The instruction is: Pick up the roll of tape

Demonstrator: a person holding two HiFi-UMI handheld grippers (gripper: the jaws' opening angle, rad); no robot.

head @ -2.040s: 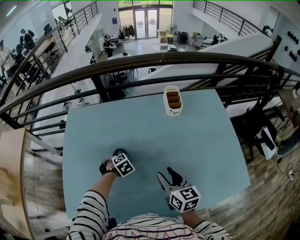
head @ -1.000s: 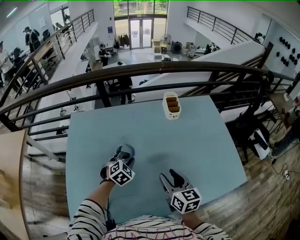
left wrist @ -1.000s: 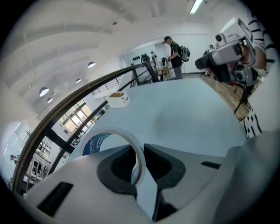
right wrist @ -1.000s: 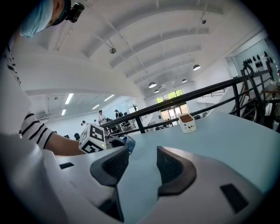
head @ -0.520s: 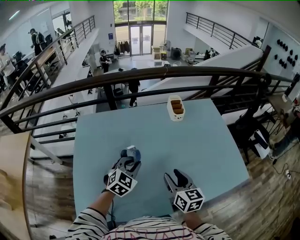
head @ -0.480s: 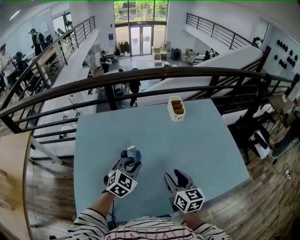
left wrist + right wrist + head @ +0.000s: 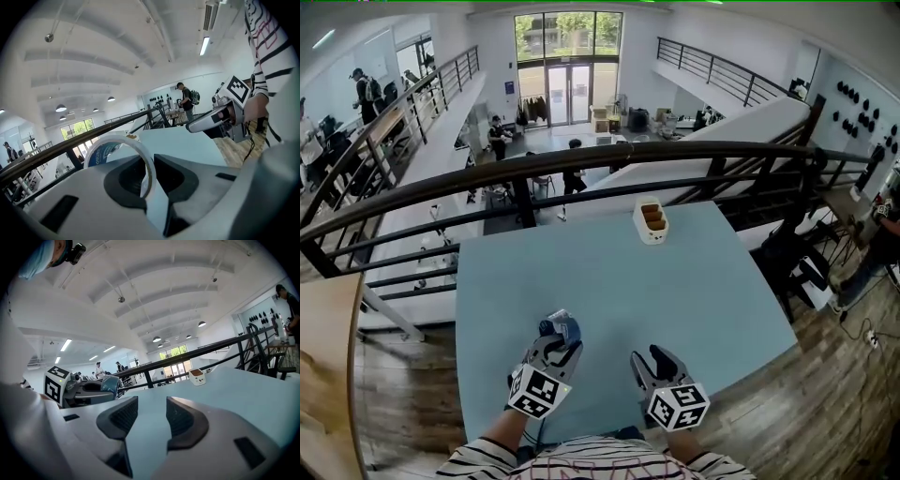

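The roll of tape [image 7: 562, 327], a white ring with a blue inner label, hangs above the light blue table [image 7: 694, 281]. My left gripper [image 7: 558, 339] is shut on it. In the left gripper view the roll of tape [image 7: 104, 150] stands upright on edge between the two dark pads, which pinch its rim. To the right, my right gripper [image 7: 649, 360] stands open with nothing between its fingers [image 7: 123, 418], only bare table. The right gripper view shows the left gripper [image 7: 89, 392] at its left with the tape [image 7: 111, 384] in it.
A small white container [image 7: 652, 221] with brown contents stands at the table's far edge, also in the right gripper view [image 7: 197, 377]. A dark curved railing [image 7: 581, 159] runs just behind the table. A drop to a lower floor lies beyond it.
My left gripper has risen from the table with the tape in it and tilted more level. The right gripper has shifted a little and stays open.
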